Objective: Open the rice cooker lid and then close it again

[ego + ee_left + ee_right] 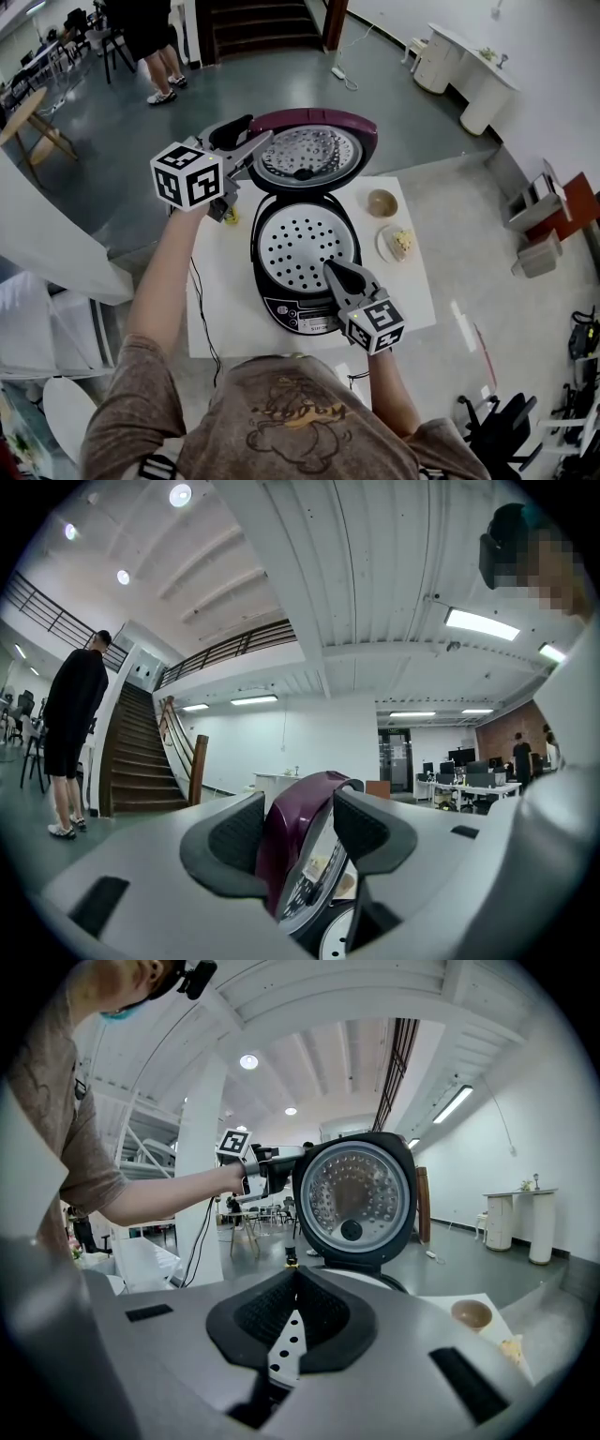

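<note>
Left gripper (259,131): jaws spread wide, straddling the left edge of the rice cooker lid (306,155). In the left gripper view the lid's maroon edge stands between the two pads (239,834). A gap shows between the lid's inner plate and the right-hand pad, so no pinch. Can't tell whether the left-hand pad touches the maroon side. The gripper points about level, with its marker cube (187,175) behind the jaws.

The lid is up, hinged at the far side of the rice cooker (260,267), its dimpled inner plate facing the person.

Right gripper (329,268): jaws pressed together, tips meeting, nothing between them. It sits over the cooker's front rim, with the tips pointing in over the perforated steamer tray (302,234) and the control panel (302,317) just below. Contact with the rim: can't tell. In the right gripper view the tray's holes show through the slot under the closed tips, and the lid is dead ahead.

To the right of the right gripper, on the white table (417,305), are a small bowl (382,202) and a plate (397,242) with food.
</note>
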Tool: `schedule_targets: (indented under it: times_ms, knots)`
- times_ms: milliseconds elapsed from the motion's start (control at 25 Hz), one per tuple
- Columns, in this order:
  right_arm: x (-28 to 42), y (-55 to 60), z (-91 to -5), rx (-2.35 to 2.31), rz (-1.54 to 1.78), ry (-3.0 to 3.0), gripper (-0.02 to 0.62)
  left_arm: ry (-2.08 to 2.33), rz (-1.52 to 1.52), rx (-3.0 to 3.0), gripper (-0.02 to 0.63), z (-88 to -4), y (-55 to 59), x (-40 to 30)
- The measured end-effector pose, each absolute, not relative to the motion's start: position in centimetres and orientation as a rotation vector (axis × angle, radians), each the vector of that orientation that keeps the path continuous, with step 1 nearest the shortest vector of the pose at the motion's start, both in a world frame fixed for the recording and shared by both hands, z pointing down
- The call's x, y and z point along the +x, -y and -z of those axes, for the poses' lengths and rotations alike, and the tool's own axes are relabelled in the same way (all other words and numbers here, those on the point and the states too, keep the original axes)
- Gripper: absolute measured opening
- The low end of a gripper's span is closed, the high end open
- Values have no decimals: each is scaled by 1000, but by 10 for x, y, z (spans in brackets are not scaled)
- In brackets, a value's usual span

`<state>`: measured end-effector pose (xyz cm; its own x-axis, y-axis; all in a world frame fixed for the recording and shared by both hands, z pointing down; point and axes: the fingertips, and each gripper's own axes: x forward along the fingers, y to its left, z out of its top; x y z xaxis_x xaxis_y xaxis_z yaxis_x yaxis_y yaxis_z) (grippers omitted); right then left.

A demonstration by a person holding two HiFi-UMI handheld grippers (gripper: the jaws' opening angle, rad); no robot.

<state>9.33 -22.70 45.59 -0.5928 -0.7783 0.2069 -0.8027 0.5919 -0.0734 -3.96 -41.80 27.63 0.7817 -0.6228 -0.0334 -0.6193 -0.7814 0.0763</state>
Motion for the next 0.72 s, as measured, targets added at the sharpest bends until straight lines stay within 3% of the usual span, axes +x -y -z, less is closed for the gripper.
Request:
schedule_targets:
  times_ms: [720]
  knots:
    - [92, 225, -455, 1313, -204, 2667, 3, 928, 172, 2906, 229, -278, 373, -39]
